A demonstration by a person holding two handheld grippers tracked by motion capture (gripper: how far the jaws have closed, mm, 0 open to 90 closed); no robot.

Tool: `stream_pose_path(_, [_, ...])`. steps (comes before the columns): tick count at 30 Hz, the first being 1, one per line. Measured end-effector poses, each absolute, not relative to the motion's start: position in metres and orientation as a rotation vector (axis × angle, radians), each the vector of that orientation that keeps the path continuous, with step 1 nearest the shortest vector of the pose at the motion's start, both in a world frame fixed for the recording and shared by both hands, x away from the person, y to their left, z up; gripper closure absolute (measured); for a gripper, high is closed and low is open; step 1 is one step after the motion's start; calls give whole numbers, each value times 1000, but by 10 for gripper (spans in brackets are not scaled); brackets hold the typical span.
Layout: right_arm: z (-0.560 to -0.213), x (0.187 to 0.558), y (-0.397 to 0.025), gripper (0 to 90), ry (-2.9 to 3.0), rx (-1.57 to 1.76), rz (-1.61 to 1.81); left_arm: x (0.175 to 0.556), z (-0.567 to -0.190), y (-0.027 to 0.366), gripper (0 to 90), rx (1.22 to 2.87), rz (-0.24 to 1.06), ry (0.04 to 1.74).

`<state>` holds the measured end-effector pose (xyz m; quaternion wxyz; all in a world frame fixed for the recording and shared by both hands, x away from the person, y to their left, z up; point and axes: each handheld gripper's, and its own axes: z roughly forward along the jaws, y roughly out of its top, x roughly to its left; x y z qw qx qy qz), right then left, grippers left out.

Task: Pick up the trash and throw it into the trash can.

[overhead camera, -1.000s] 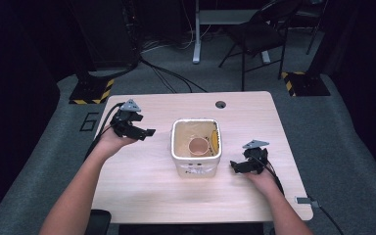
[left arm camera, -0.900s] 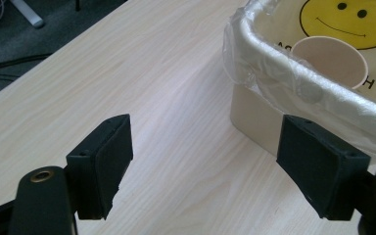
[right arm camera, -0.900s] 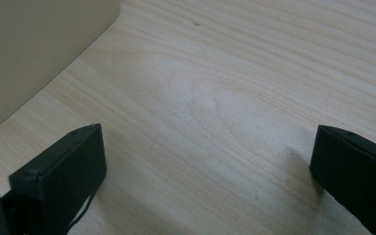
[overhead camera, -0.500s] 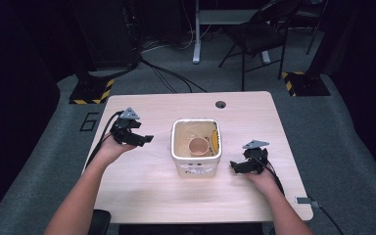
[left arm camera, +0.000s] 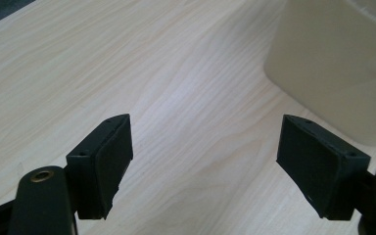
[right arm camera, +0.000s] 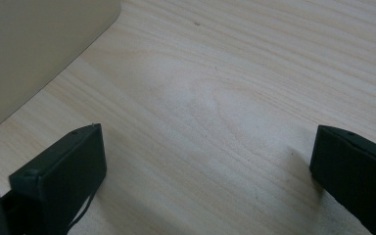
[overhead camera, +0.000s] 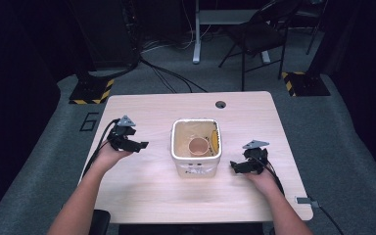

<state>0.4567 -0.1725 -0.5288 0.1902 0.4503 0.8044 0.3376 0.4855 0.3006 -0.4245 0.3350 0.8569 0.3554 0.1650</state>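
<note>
From the high view I see the white bin (overhead camera: 196, 155) standing at the centre of the frame on the light wood counter (overhead camera: 147, 191), with a small brown cup (overhead camera: 196, 146) inside it and something yellow against its right inner wall that I cannot make out. My left tongs (overhead camera: 141, 145) sit to the left of the bin, level with its upper half and clearly apart from it, pointing toward it. My right tongs (overhead camera: 235, 168) lie just right of the bin's lower right corner, close but not touching. In the left gripper view the left tongs (left arm camera: 203, 169) stand wide apart with nothing between them, and the bin (left arm camera: 338, 63) fills the upper right. In the right gripper view the right tongs (right arm camera: 208, 171) also gape wide and empty over bare wood, with the bin (right arm camera: 34, 49) in the upper left corner.
</note>
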Motion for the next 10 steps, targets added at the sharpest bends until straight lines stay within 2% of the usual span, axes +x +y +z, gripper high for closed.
stream_pose_path(10, [-529,456,-172,0,2261,1265,947,487,-435,305,206,2215,403,974])
